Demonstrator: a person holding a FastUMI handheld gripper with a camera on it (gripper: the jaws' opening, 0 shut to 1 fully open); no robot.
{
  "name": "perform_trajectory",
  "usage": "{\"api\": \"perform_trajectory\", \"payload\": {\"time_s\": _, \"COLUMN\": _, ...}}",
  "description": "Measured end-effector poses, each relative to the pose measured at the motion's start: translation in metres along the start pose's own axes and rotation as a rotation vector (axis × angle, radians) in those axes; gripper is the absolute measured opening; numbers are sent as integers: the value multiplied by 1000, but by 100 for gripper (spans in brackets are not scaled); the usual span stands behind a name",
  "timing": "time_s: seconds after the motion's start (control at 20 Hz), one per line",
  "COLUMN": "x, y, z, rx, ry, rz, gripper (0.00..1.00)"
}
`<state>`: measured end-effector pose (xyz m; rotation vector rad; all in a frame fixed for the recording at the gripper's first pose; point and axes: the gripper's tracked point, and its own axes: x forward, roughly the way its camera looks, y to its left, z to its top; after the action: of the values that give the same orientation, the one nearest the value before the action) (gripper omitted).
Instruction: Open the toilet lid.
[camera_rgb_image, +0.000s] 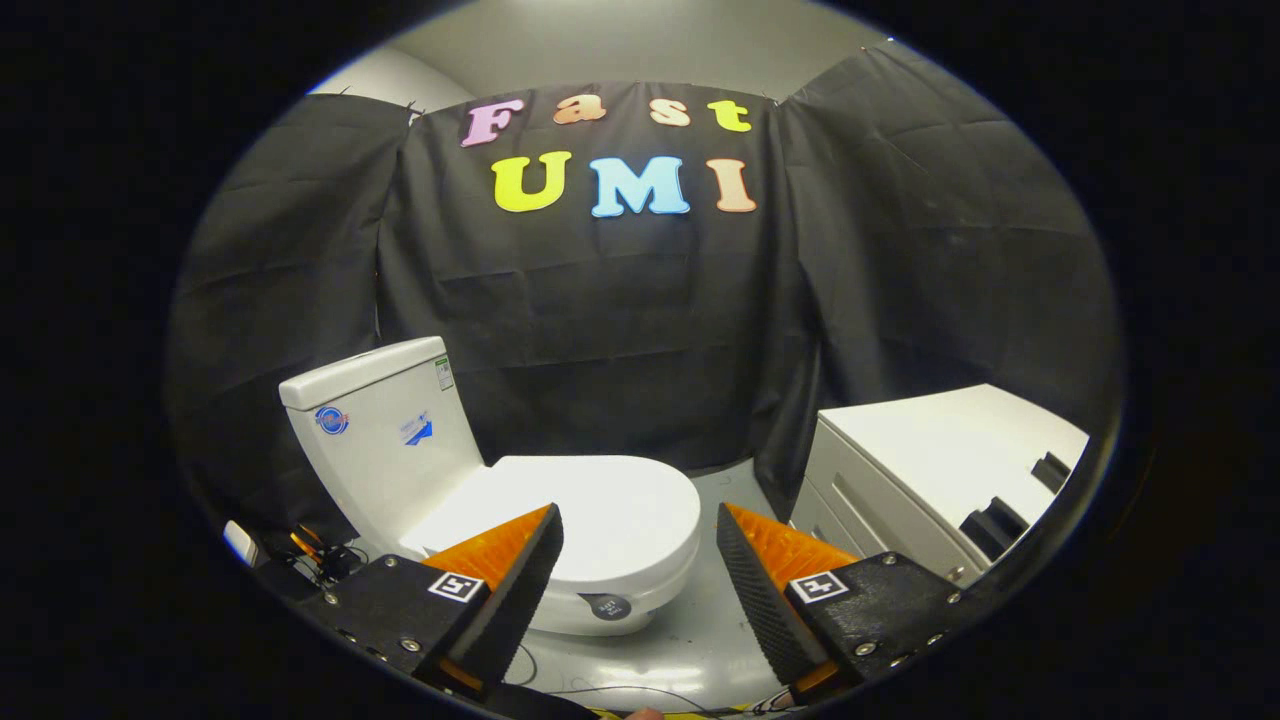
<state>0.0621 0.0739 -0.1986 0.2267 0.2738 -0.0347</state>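
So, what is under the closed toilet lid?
The lid lies flat and shut on the seat rim, so the bowl inside is covered and cannot be seen. Below it, the white bowl front shows. The gripper jaws stand open, short of the lid.

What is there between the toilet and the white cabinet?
In the gripper view, only bare grey floor lies between the toilet, lid closed, and the white cabinet. The open gripper hovers before them.

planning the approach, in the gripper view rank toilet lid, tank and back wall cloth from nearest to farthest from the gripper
Gripper is open, its fingers apart and touching nothing.
1. Lid, shut, just ahead, partly behind the left finger.
2. Tank, beyond the lid, to the left.
3. Cloth, behind both.
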Motion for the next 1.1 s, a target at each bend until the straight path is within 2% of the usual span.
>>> {"api": "perform_trajectory", "payload": {"time_s": 0.15, "x": 14, "y": 15, "z": -40, "rx": 5, "ry": 94, "rz": 10, "gripper": 94}}
{"api": "perform_trajectory", "payload": {"time_s": 0.25, "x": 21, "y": 15, "z": -53, "rx": -26, "ry": 123, "rz": -9, "gripper": 94}}
{"api": "perform_trajectory", "payload": {"time_s": 0.35, "x": 34, "y": 25, "z": -67, "rx": -4, "ry": 141, "rz": 6, "gripper": 94}}
{"api": "perform_trajectory", "payload": {"time_s": 0.75, "x": 73, "y": 50, "z": -121, "rx": 192, "ry": 180, "rz": 54, "gripper": 95}}
{"api": "perform_trajectory", "payload": {"time_s": 0.9, "x": 79, "y": 44, "z": -136, "rx": 254, "ry": 184, "rz": 41, "gripper": 96}}
{"api": "perform_trajectory", "payload": {"time_s": 1.1, "x": 77, "y": 37, "z": -155, "rx": 424, "ry": 188, "rz": 32, "gripper": 96}}
